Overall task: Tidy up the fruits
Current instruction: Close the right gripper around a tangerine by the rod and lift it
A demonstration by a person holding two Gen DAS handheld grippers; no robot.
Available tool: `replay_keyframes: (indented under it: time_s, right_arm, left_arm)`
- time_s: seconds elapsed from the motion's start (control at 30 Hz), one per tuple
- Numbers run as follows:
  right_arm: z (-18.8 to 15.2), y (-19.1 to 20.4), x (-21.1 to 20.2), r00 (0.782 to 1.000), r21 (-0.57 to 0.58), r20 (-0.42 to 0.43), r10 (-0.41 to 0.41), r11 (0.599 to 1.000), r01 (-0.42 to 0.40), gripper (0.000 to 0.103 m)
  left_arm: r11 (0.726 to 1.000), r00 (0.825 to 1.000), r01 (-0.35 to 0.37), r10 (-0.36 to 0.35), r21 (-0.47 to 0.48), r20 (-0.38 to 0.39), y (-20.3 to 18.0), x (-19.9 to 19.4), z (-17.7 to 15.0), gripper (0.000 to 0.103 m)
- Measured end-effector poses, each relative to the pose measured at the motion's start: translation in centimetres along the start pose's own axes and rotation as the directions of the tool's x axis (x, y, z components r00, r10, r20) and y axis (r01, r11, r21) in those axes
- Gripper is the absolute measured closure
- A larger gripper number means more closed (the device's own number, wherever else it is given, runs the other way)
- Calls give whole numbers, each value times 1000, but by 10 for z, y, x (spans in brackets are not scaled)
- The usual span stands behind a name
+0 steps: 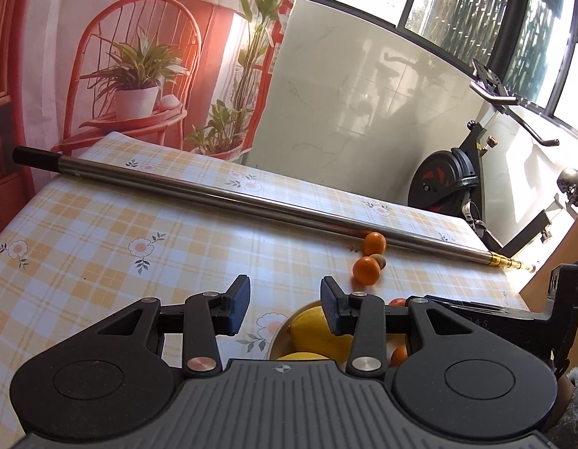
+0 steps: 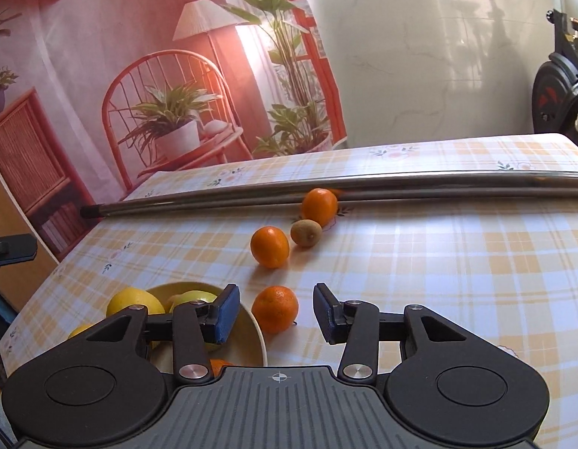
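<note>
Right hand-held gripper (image 2: 276, 316) open, empty — nearest orange (image 2: 275, 308) just ahead between jaws. Firm, round, rolls — pinch across its middle.

Left gripper (image 1: 285, 305) showing matte black linkage arms along the lower frame, blue ribbed pads (image 1: 239, 299), silver round screws at pivots, grey ridged housing bearing a small crosshair mark, right gripper (image 2: 276, 312) looking identical, fuzzy grey sleeve (image 1: 577, 404) peeking in at lower right
</note>
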State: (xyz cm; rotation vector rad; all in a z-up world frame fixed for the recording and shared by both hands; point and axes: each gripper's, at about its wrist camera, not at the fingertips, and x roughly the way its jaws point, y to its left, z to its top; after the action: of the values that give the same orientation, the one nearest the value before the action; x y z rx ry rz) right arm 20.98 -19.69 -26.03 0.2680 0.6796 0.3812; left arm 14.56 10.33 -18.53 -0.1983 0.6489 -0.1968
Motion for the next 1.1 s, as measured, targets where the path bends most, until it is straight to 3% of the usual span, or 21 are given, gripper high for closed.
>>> replay_keyframes:
  time_s: [0.33,0.6,0.77,0.9,1.1]
  right_arm:
    - [3,-2,30,998,66,-49,-27,997,30,69]
    - [1,-14,39,998,179,-63,14,984,-3,68]
    - [-2,-20,40,997,227,-57,52,973,-38,75]
    - [-5,-19,35,999,205,-35,34,978,-26,77]
    - [-8,-13,13,991,20,68,-117,993,116,77]
  left_arm:
    - [999,999,-19,17,-49,-30,15,5,-7,59]
    - [999,999,-11,9,-30,-53,6,10,-17,59]
    - [1000,998,-8,6,-22,-59,4,11,-19,59]
    - [1000,998,-7,5,-18,-64,3,12,-20,59]
    - [1000,997,7,-8,-20,-78,-2,16,-16,59]
